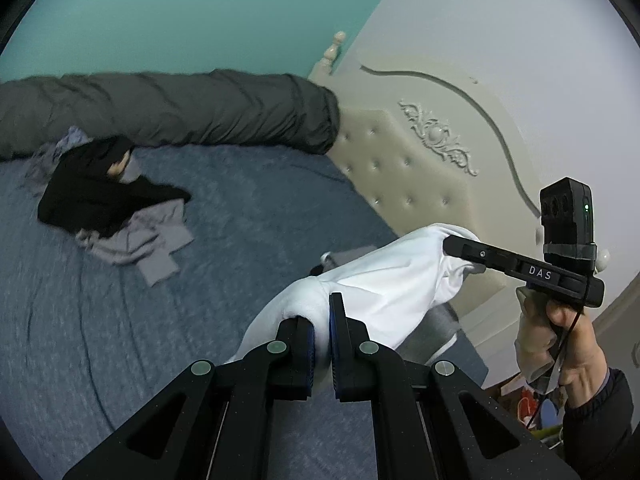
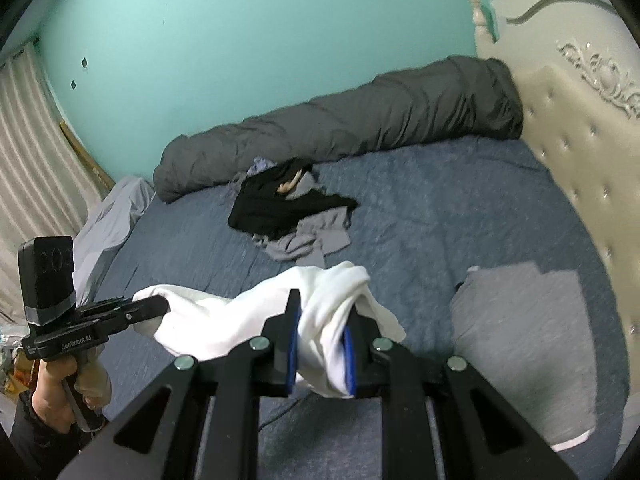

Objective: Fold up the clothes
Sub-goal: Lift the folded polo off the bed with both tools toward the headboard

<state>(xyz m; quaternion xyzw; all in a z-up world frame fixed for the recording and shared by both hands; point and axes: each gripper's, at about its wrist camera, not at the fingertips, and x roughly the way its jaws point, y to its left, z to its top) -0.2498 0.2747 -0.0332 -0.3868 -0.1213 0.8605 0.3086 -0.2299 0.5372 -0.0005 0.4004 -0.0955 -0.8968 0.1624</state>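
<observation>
Both tools clamped on the same white soft-knit garment (image 2: 248,320), which hangs clear of the blue textured bed cover (image 1: 240,208), strung between the two.

Left tool (image 1: 322,320): jaws nearly together, pinching a thin fold of the white cloth. Right tool (image 2: 320,320): jaws a little wider, closed on a thicker twisted bunch of it.

Key relation: the garment's long axis runs tool to tool, roughly parallel to the near bed edge. It sags and twists mid-span, so it is not yet spread flat. Judgement: the next move calls for drawing the two tools apart along that axis, then lowering onto bare cover. Neither hand is nearer; each holds one end.

Open cover lies ahead of both tools. A flat pale-grey folded cloth (image 2: 528,340) sits to the right near the cream tufted headboard (image 2: 580,168); a heap of black and grey-lilac clothes (image 2: 292,208) lies farther back, before the rolled dark-grey duvet (image 2: 340,132).

Writing: "DAS" on the right tool's body in the left view; "GenRobot.AI" on the left tool's body in the right view.
</observation>
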